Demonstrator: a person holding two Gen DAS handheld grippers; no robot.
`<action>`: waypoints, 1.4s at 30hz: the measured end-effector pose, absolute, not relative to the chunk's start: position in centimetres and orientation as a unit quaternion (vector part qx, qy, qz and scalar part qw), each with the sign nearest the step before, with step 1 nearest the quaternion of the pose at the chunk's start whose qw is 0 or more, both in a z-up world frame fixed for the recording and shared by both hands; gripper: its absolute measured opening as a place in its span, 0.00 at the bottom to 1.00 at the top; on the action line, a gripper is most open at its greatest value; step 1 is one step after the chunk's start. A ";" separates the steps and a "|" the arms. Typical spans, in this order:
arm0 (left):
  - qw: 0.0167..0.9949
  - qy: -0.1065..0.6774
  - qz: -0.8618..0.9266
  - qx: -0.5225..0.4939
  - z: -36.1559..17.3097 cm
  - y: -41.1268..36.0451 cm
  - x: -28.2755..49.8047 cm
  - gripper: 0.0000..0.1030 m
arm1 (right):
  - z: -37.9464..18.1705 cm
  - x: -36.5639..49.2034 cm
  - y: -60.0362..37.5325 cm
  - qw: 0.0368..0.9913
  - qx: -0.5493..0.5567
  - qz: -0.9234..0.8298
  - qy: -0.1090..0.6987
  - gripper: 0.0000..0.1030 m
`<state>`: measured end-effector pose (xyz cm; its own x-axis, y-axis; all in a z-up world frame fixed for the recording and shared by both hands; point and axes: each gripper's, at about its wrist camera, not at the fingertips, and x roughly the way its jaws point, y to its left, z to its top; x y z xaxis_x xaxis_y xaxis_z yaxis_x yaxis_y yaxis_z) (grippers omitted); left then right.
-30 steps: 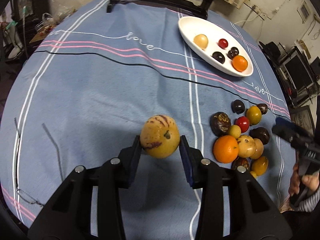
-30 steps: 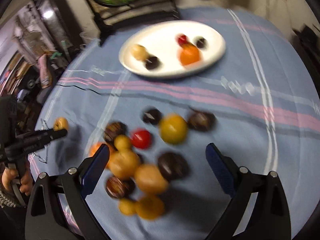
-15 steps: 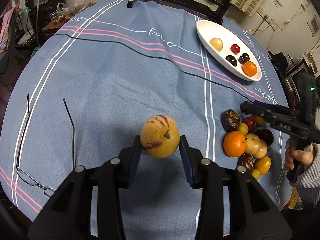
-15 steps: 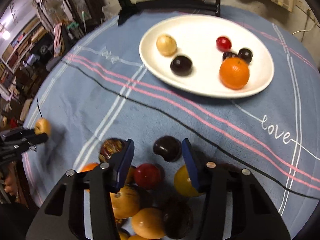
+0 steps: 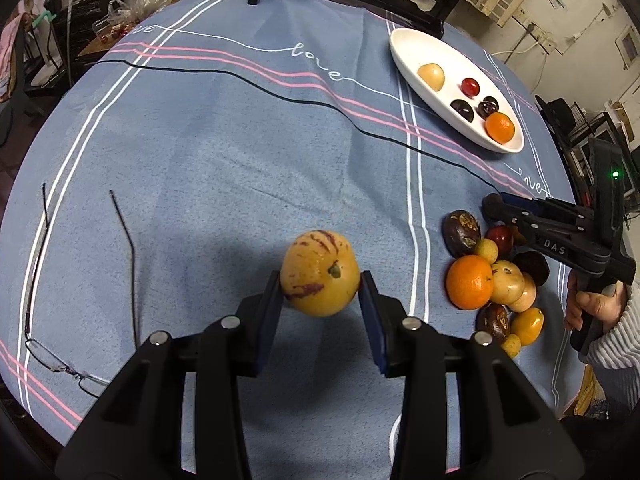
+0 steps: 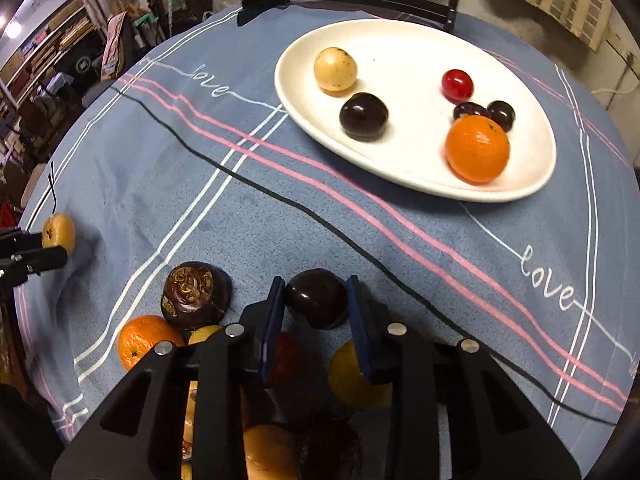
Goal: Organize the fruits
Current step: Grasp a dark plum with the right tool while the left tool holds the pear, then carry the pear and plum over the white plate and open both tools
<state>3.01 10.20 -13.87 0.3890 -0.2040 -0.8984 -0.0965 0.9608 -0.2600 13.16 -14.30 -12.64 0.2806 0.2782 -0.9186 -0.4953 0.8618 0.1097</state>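
Left gripper [image 5: 320,292] clamped on yellow purple-streaked fruit [image 5: 319,273], right gripper [image 6: 316,308] clamped on dark round fruit [image 6: 317,298] beside fruit pile [image 5: 490,280], white plate [image 6: 400,160] beyond on worktop [image 5: 220,152].

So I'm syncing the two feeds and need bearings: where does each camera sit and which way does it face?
Left wrist: rides the left gripper, which holds a yellow purple-streaked fruit over the blue tablecloth; the right hand shows at the right edge.
Right wrist: rides the right gripper, closed on a dark fruit, facing the white plate.
Shared: plate, fruit pile, each other's gripper.
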 end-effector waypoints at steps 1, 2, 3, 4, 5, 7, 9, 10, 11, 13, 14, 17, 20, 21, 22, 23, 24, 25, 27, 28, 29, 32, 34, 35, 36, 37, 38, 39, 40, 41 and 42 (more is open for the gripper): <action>0.822 0.552 -0.035 -0.136 -13.9 10.1 3.1 0.38 | -12.3 13.0 -14.8 0.798 -0.081 0.241 0.546 0.31; 0.821 0.553 -0.038 -0.136 -14.0 9.9 3.3 0.38 | -12.0 12.8 -15.2 0.801 -0.067 0.240 0.545 0.31; 0.821 0.553 -0.040 -0.135 -14.0 9.7 3.5 0.38 | -11.6 12.5 -15.7 0.804 -0.051 0.239 0.541 0.31; 0.821 0.554 -0.045 -0.132 -14.0 9.3 3.8 0.38 | -11.1 12.3 -16.1 0.808 -0.038 0.238 0.537 0.31; 0.821 0.554 -0.049 -0.130 -14.0 9.0 4.0 0.38 | -10.6 12.0 -16.6 0.812 -0.026 0.237 0.533 0.31; 0.822 0.554 -0.060 -0.119 -14.0 8.1 4.6 0.38 | -9.6 11.2 -17.3 0.818 -0.010 0.237 0.524 0.31; 0.822 0.554 -0.072 -0.111 -13.8 7.1 5.4 0.38 | -8.7 10.2 -17.9 0.821 0.004 0.237 0.519 0.31; 0.822 0.553 -0.078 -0.107 -13.8 6.6 5.7 0.38 | -8.5 9.8 -18.0 0.822 0.009 0.238 0.518 0.31; 0.823 0.552 -0.084 -0.104 -13.7 6.1 6.1 0.38 | -8.2 9.2 -18.2 0.822 0.012 0.240 0.516 0.31; 0.824 0.550 -0.098 -0.096 -13.4 4.8 7.0 0.38 | -7.8 8.2 -18.1 0.824 0.014 0.243 0.513 0.31; 0.825 0.548 -0.106 -0.090 -13.2 4.0 7.4 0.38 | -7.7 7.6 -18.2 0.823 0.016 0.244 0.512 0.31; 0.828 0.542 -0.125 -0.072 -12.5 2.1 8.4 0.38 | -7.2 6.7 -18.3 0.825 0.015 0.241 0.511 0.31; 0.832 0.533 -0.143 -0.054 -11.5 0.3 9.6 0.38 | -6.5 6.5 -19.4 0.831 0.019 0.226 0.508 0.31; 0.833 0.530 -0.148 -0.049 -11.1 -0.1 9.9 0.38 | -6.3 6.6 -19.8 0.834 0.025 0.220 0.506 0.31; 0.836 0.524 -0.155 -0.044 -10.4 -0.7 10.4 0.38 | -5.9 6.8 -20.2 0.836 0.030 0.215 0.504 0.31; 0.838 0.521 -0.159 -0.039 -9.9 -1.0 10.8 0.38 | -5.4 7.2 -20.7 0.840 0.036 0.208 0.500 0.31; 0.841 0.515 -0.164 -0.032 -8.9 -1.5 11.7 0.38 | -4.7 7.7 -21.2 0.844 0.043 0.204 0.495 0.31; 0.844 0.509 -0.168 -0.029 -8.2 -1.7 12.3 0.38 | -4.1 8.2 -21.4 0.847 0.046 0.203 0.489 0.31; 0.851 0.496 -0.173 -0.026 -6.5 -2.0 14.0 0.38 | -1.9 9.9 -21.8 0.859 0.044 0.202 0.468 0.31; 0.856 0.487 -0.175 -0.024 -5.5 -2.2 15.3 0.38 | -0.9 10.8 -21.9 0.865 0.041 0.202 0.458 0.31; 0.860 0.479 -0.175 -0.022 -4.7 -2.4 16.3 0.38 | 0.4 12.2 -22.0 0.872 0.038 0.201 0.444 0.31; 0.870 0.462 -0.170 -0.012 -3.0 -3.3 20.5 0.38 | 2.5 16.2 -22.0 0.885 0.037 0.202 0.418 0.31; 0.873 0.458 -0.164 -0.006 -3.1 -3.9 23.2 0.38 | 2.3 19.0 -21.9 0.887 0.031 0.200 0.415 0.31; 0.873 0.460 -0.160 -0.005 -3.5 -4.2 24.5 0.38 | 1.6 20.9 -21.9 0.885 0.032 0.198 0.420 0.31; 0.871 0.464 -0.158 -0.007 -4.2 -4.5 26.0 0.38 | 0.7 22.2 -21.8 0.883 0.033 0.197 0.425 0.31; 0.869 0.469 -0.156 -0.008 -4.9 -4.7 27.1 0.38 | -0.2 23.4 -21.8 0.881 0.034 0.195 0.430 0.31; 0.867 0.474 -0.153 -0.009 -5.7 -4.8 27.9 0.38 | -1.5 24.9 -21.8 0.877 0.036 0.192 0.440 0.31; 0.863 0.482 -0.150 -0.008 -7.0 -5.0 29.0 0.38 | -2.4 26.0 -21.9 0.872 0.042 0.192 0.448 0.31; 0.861 0.487 -0.149 -0.007 -7.9 -5.1 29.7 0.38 | -3.3 27.1 -22.0 0.868 0.047 0.191 0.455 0.31; 0.857 0.493 -0.147 -0.008 -8.8 -5.2 30.4 0.38 | -4.4 28.5 -21.9 0.864 0.051 0.189 0.464 0.31; 0.853 0.502 -0.144 -0.010 -10.0 -5.3 31.2 0.38 | -5.2 29.4 -21.9 0.862 0.052 0.188 0.468 0.31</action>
